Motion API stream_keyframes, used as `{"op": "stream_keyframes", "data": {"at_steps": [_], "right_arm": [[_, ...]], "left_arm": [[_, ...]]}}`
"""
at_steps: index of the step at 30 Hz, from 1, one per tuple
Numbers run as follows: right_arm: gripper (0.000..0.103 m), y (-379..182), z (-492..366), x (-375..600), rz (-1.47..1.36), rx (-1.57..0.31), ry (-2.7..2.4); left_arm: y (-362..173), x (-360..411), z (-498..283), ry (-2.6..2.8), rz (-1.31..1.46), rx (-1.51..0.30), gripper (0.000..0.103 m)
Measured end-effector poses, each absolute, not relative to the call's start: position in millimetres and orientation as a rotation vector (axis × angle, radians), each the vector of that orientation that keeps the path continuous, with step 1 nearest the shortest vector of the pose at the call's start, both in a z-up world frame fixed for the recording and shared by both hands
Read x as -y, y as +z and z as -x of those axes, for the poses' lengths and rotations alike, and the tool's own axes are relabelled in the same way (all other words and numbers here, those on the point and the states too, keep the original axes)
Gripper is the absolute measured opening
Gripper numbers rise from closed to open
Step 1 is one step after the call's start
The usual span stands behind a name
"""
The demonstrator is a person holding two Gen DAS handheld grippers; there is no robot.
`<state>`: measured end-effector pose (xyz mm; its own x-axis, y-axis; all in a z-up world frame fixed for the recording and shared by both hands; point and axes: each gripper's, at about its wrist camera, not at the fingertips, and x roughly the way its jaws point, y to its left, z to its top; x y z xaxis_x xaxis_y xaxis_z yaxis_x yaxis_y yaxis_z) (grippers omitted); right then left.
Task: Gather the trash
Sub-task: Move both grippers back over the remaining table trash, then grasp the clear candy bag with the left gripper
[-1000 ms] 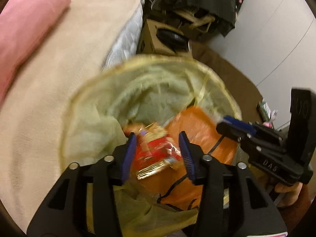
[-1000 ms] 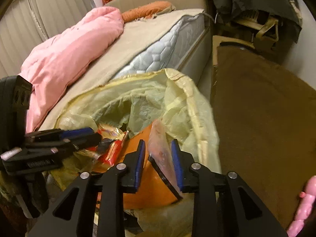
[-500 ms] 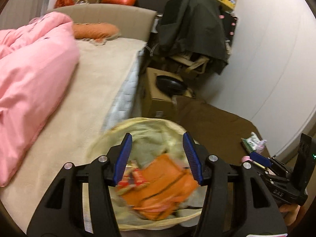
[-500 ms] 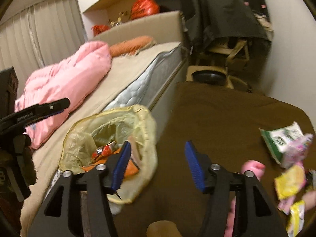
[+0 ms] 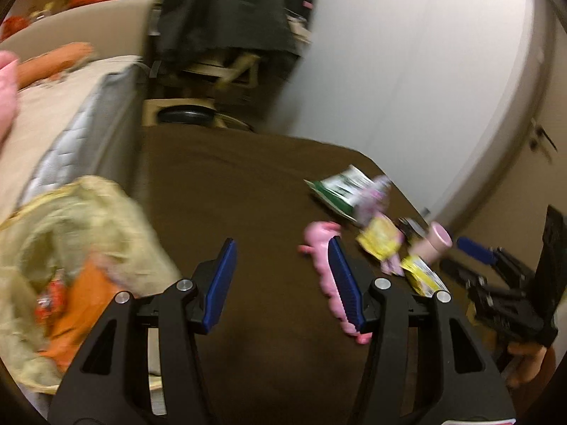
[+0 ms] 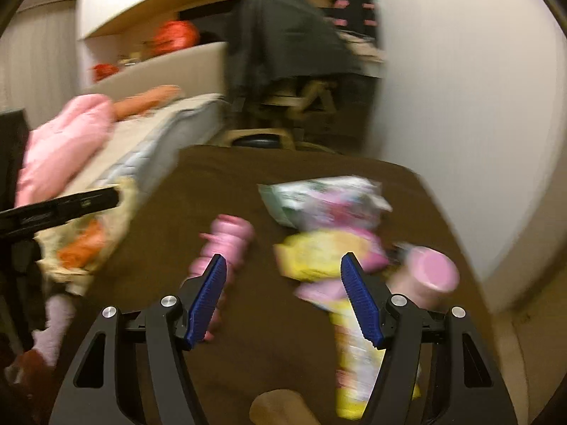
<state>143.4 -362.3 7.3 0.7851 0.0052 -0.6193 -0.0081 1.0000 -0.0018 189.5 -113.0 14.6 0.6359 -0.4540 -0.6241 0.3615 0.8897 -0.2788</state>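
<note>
The yellow trash bag (image 5: 71, 212) stands at the left, beside the bed, with orange and red wrappers (image 5: 78, 311) inside. My left gripper (image 5: 281, 248) is open and empty over the brown rug. My right gripper (image 6: 283, 258) has nothing between its jaws, which are still opening. Trash lies on the rug beyond it: a green-white packet (image 6: 319, 198), a yellow wrapper (image 6: 319, 251), a pink tube (image 6: 428, 276) and a long yellow-pink packet (image 6: 354, 364) under its right finger. A pink caterpillar toy (image 6: 223, 244) lies by its left finger.
The bed (image 5: 71, 113) with a pink duvet (image 6: 60, 148) runs along the left. At the back are a chair draped in dark clothes (image 6: 290, 35) and a box (image 5: 177, 113). A white wall (image 5: 407, 88) bounds the rug (image 5: 230, 184) on the right.
Both grippers swung right from over the bag to over the rug. The left let go of the red wrapper and the right of its clear packet, and both jaws widened.
</note>
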Motion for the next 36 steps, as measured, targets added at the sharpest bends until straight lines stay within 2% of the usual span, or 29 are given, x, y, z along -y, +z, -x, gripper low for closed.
{"op": "stream_keyframes", "data": {"at_steps": [8, 14, 21, 22, 23, 27, 29, 36], "right_arm": [[0.063, -17, -130, 441, -0.163, -0.706, -0.064], [0.063, -37, -127, 458, -0.178, -0.752, -0.058], [0.063, -48, -126, 470, -0.17, -0.792, -0.036], [0.063, -47, -125, 472, -0.181, -0.786, -0.027], [0.063, -46, -125, 475, -0.19, -0.779, -0.019], [0.063, -43, -135, 477, -0.171, -0.762, -0.024], [0.063, -41, -144, 477, -0.161, -0.755, -0.032], [0.063, -15, -186, 474, -0.13, -0.727, 0.007]], "left_arm": [[6, 201, -218, -0.677, -0.012, -0.754, 0.051], [5, 280, -265, -0.784, -0.175, -0.735, 0.051], [-29, 346, -309, -0.711, -0.355, -0.823, 0.051], [-33, 351, -313, -0.705, -0.364, -0.843, 0.045], [-38, 355, -317, -0.696, -0.373, -0.867, 0.034], [-40, 350, -319, -0.7, -0.338, -0.891, 0.018], [-35, 342, -316, -0.699, -0.308, -0.89, 0.015], [-4, 288, -293, -0.61, -0.144, -0.881, 0.015]]}}
